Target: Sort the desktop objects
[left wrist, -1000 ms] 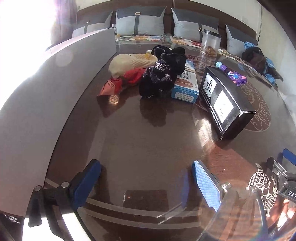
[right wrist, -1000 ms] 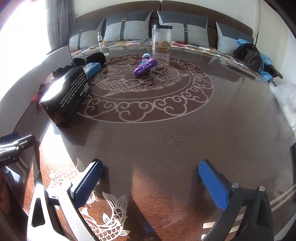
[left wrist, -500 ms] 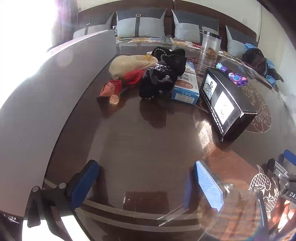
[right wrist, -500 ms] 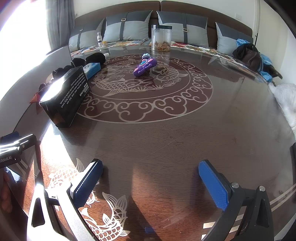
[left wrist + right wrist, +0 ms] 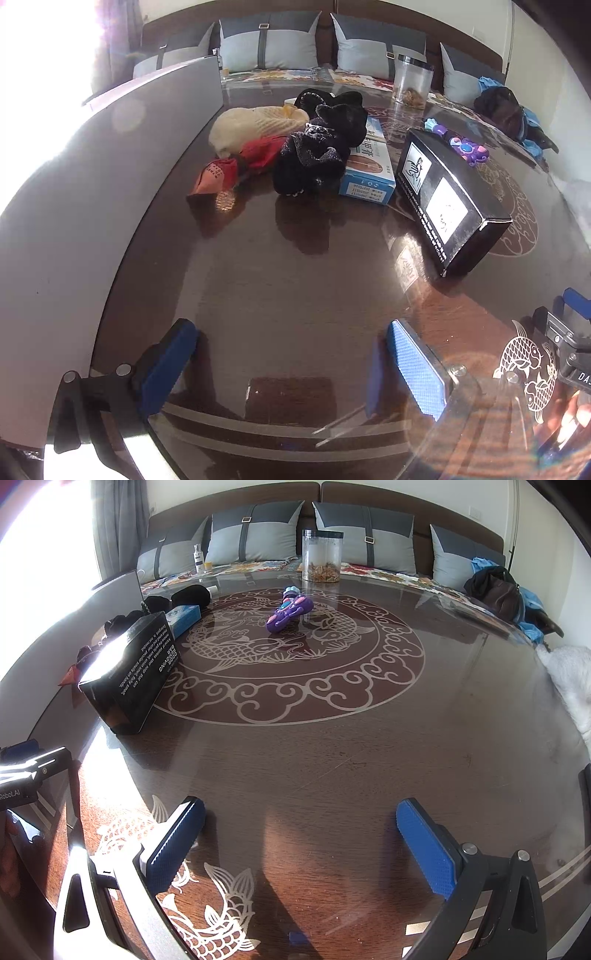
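On the dark round table lie a black box [image 5: 450,195] [image 5: 129,672], a blue-and-white carton [image 5: 369,166] [image 5: 184,618], a black fuzzy cloth [image 5: 317,151], a red cloth [image 5: 240,162], a cream knitted piece [image 5: 255,122] and a purple toy [image 5: 458,142] [image 5: 290,611]. My left gripper [image 5: 291,365] is open and empty, low over the near table, well short of the pile. My right gripper [image 5: 299,849] is open and empty over the fish pattern, with the black box far to its left.
A clear jar [image 5: 321,555] with brown contents stands at the table's far edge. A sofa with grey cushions [image 5: 255,535] runs behind. A dark bag [image 5: 495,590] lies on the sofa at right. A grey panel [image 5: 74,221] borders the table's left side.
The left gripper has drifted slightly, so the pile sits a little lower in its view. The right gripper's view is almost unchanged. Both stay open.
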A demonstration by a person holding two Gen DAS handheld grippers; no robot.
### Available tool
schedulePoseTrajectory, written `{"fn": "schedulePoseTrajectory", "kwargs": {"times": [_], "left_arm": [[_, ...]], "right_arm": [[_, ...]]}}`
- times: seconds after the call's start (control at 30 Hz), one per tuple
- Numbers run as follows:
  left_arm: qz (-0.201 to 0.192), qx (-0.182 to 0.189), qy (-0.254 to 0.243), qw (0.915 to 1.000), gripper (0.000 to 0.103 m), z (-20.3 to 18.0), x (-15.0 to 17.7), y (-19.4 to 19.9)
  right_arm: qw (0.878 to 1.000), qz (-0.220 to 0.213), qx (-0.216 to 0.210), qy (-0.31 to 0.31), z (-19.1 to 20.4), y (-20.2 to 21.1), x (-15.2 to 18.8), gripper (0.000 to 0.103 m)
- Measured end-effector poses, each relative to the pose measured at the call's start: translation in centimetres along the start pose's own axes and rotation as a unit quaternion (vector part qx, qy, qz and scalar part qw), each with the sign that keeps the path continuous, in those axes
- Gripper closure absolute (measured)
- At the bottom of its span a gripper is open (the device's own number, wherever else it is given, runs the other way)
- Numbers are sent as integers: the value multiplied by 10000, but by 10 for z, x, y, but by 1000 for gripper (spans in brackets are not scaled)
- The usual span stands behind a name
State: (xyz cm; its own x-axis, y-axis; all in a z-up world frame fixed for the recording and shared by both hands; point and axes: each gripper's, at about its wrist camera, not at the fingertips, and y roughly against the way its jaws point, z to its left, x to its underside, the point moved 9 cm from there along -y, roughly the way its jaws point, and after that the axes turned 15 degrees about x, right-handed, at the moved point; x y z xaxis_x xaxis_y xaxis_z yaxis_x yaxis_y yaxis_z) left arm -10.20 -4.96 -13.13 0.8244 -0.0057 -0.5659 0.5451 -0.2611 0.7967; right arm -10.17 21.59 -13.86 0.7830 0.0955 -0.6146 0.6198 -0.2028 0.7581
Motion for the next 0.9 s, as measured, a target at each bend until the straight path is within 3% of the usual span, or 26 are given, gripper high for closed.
{"fn": "schedulePoseTrajectory", "kwargs": {"times": [0.5, 0.63, 0.8, 0.9], "left_arm": [[32, -10, 8, 10000, 0, 7, 5, 5], [-44, -10, -6, 10000, 0, 7, 5, 5], [-55, -15, -17, 10000, 0, 7, 5, 5], [-51, 12, -57, 10000, 0, 7, 5, 5]], "right_arm": [[10000, -20, -36, 31, 0, 3, 1, 0], [9993, 83, -296, 189, 12, 12, 2, 0], [9905, -905, -882, 543, 62, 68, -41, 0], [9877, -839, -1185, 579, 98, 72, -68, 0]]}}
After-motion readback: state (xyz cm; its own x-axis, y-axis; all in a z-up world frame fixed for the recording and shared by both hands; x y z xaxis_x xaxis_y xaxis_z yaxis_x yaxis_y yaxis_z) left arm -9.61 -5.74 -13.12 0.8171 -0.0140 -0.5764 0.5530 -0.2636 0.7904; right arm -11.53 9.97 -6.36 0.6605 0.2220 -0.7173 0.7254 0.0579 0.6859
